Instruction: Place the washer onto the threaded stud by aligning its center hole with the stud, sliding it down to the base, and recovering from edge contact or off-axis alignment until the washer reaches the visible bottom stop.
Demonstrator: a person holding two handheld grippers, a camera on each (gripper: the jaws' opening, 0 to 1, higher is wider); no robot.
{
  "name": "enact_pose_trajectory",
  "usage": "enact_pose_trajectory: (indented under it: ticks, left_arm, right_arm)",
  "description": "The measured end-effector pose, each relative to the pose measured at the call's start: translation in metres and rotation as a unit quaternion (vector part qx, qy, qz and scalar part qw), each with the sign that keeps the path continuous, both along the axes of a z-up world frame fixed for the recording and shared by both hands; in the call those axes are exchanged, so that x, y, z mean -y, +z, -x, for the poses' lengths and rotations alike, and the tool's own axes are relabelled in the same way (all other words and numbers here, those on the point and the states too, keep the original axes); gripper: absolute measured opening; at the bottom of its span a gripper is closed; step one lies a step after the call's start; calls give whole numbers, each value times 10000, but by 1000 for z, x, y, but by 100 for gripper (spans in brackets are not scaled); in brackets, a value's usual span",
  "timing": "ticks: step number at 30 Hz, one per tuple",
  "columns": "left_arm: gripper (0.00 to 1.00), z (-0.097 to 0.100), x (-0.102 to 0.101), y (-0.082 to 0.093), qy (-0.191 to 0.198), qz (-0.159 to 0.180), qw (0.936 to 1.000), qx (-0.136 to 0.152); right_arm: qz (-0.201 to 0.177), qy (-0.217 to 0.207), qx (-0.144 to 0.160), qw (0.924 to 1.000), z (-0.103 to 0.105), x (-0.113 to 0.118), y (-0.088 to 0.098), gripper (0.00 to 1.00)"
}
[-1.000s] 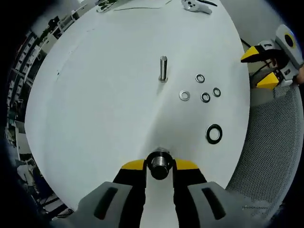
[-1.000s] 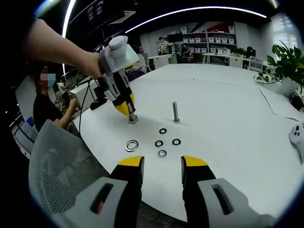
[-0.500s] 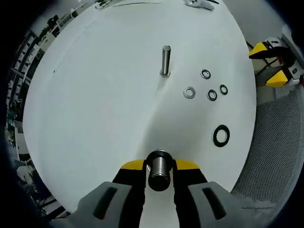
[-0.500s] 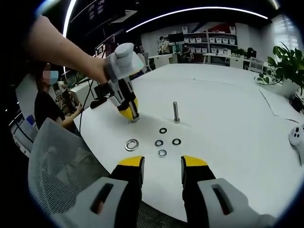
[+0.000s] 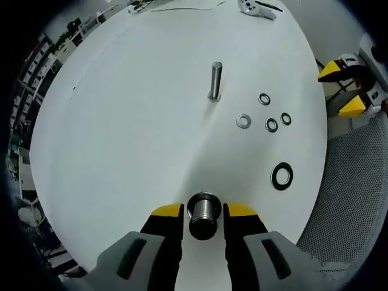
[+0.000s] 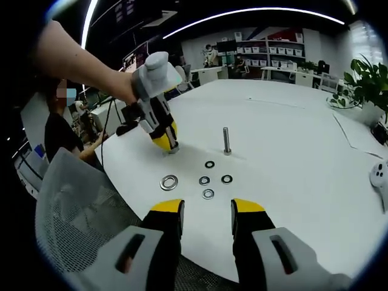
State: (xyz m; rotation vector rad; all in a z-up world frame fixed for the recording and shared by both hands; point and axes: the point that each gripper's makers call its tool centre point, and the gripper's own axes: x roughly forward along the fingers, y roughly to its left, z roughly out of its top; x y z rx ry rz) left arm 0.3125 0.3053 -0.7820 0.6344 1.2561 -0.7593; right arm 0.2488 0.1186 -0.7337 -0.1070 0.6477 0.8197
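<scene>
Taking the large washer (image 6: 169,182) as the landmark and reading the right gripper view from left to right: the left claw (image 6: 167,145) stands just beyond and slightly left of it, tip down on the white table (image 6: 291,182), with a short thick threaded stud (image 6: 171,147) between its yellow jaws; in the left gripper view that same stud (image 5: 204,213) stands upright between the jaws, end-on to the camera, and a thin gap shows on either side, so I judge the left claw (image 5: 204,212) to be bracketing it loosely rather than pinching it, though contact is hard to rule out; the large washer (image 5: 282,176) lies flat on the table, to the right of and a little beyond that stud.

Right of the large washer come four small washers (image 6: 209,180) in a loose cluster, flat on the table; beyond them, farther from the large washer, stands a tall thin stud (image 6: 226,140) on its own.

The right claw (image 6: 206,209) hangs on the near side, jaws parted and empty, pointing across the table toward the washers; the large washer lies ahead and to the left of its jaw line, and this is the nearer free claw; the pick turns on swinging left and down to a flat ring that offers only its thin edge.
</scene>
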Motion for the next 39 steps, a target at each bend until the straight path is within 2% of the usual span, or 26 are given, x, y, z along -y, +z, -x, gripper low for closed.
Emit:
enact_pose_trajectory:
  ticks: [5,24,27,39]
  left_arm:
    - [30,1,0,6,161,89,9998,107]
    - [33,9,-4,26,857,438,9947,354]
    - [35,10,-6,27,930,448,9936,457]
    - [36,23,-2,27,1148,603,9904,484]
  right_arm:
    - [4,16,-6,10000,1,0,-1,34]
    - [33,43,-3,10000,2,1,-2,34]
    - [30,46,0,10000,2,1,-2,34]
    - [21,36,-3,10000,2,0,-2,34]
